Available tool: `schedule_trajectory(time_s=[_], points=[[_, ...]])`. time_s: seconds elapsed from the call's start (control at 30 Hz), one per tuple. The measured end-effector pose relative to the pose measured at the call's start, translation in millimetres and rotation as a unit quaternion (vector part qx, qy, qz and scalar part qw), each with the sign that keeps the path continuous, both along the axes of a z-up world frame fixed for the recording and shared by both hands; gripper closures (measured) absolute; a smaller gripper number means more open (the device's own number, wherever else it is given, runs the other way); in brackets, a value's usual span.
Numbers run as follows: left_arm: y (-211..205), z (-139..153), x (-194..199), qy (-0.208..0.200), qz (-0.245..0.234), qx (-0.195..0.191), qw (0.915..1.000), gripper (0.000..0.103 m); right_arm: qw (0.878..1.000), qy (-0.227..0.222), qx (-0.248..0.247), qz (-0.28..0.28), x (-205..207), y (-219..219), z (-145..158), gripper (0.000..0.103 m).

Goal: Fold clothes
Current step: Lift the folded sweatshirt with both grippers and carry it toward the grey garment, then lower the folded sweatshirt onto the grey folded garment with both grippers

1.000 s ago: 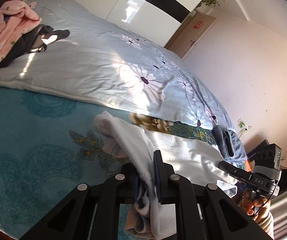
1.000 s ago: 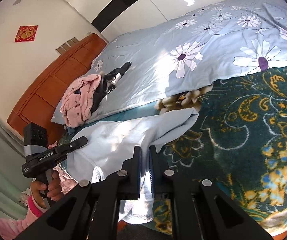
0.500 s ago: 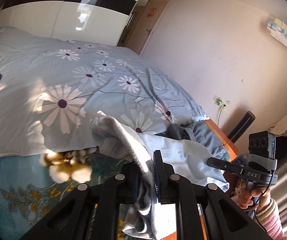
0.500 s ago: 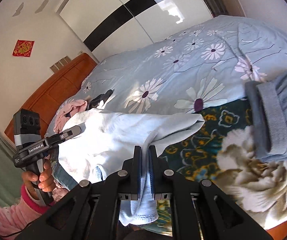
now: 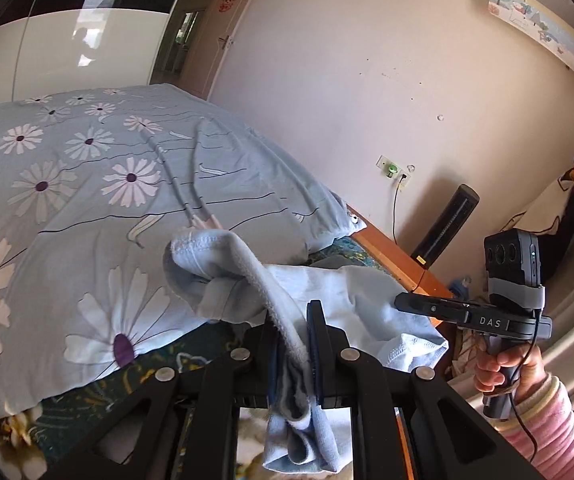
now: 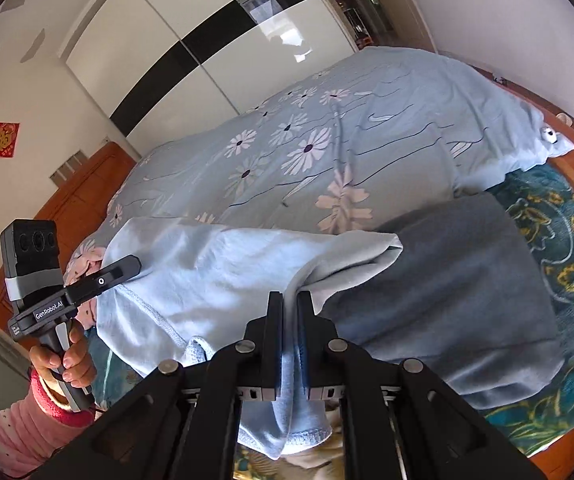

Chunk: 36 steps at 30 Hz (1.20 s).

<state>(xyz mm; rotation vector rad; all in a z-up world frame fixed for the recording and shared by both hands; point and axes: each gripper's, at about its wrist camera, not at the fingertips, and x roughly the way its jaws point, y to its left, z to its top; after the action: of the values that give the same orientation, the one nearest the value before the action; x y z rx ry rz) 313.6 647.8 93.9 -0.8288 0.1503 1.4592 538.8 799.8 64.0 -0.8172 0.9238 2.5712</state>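
A light blue garment (image 6: 215, 272) hangs stretched between both grippers above the bed's foot end. My left gripper (image 5: 293, 320) is shut on one bunched edge of the light blue garment (image 5: 247, 280), whose cloth trails down between the fingers. My right gripper (image 6: 290, 304) is shut on the opposite edge. In the left wrist view the right gripper (image 5: 427, 307) shows at the right, held by a hand in a pink striped sleeve. In the right wrist view the left gripper (image 6: 127, 267) shows at the left, partly over the cloth. A folded grey-blue garment (image 6: 447, 288) lies under the right side.
A floral blue duvet (image 5: 87, 184) covers the bed's far side over a teal patterned sheet (image 6: 559, 240). The wooden bed frame (image 5: 391, 256) runs along the foot. A black tower appliance (image 5: 447, 224) and a wall socket (image 5: 391, 168) stand by the wall.
Both grippers have swept with the garment along the bed toward its foot end and risen. The pink clothes at the headboard left view; the grey-blue folded garment now lies under the hanging cloth.
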Motion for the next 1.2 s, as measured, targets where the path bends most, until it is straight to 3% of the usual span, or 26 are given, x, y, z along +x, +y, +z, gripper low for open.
schedule_trajectory(time_s=[0.27, 0.67, 0.87, 1.0, 1.1, 1.2], points=[[62.0, -31.2, 37.2, -0.002, -0.022, 0.013, 0.9997, 0.089, 0.999, -0.005, 0.032, -0.015, 29.4, 69.5, 2.6, 0.096], [54.2, -123.7, 32.2, -0.039, 0.0, -0.072, 0.9966, 0.089, 0.994, 0.029, -0.056, -0.087, 76.2, 109.0, -89.7, 0.096], [49.6, -116.8, 34.5, -0.029, -0.005, -0.074, 0.9968, 0.086, 0.993, 0.017, -0.048, -0.109, 76.0, 103.2, -91.9, 0.095], [32.6, -96.1, 25.8, -0.016, -0.001, -0.069, 0.9975, 0.081, 0.994, 0.004, -0.006, -0.112, 79.5, 89.0, -66.9, 0.092], [19.7, -79.8, 21.0, 0.017, 0.037, -0.057, 0.9975, 0.076, 0.99, -0.028, 0.037, -0.134, 82.1, 77.4, -46.0, 0.092], [20.6, -70.0, 28.4, 0.011, 0.038, -0.047, 0.9981, 0.07, 0.985, -0.073, 0.077, -0.132, 63.9, 59.1, -31.1, 0.092]])
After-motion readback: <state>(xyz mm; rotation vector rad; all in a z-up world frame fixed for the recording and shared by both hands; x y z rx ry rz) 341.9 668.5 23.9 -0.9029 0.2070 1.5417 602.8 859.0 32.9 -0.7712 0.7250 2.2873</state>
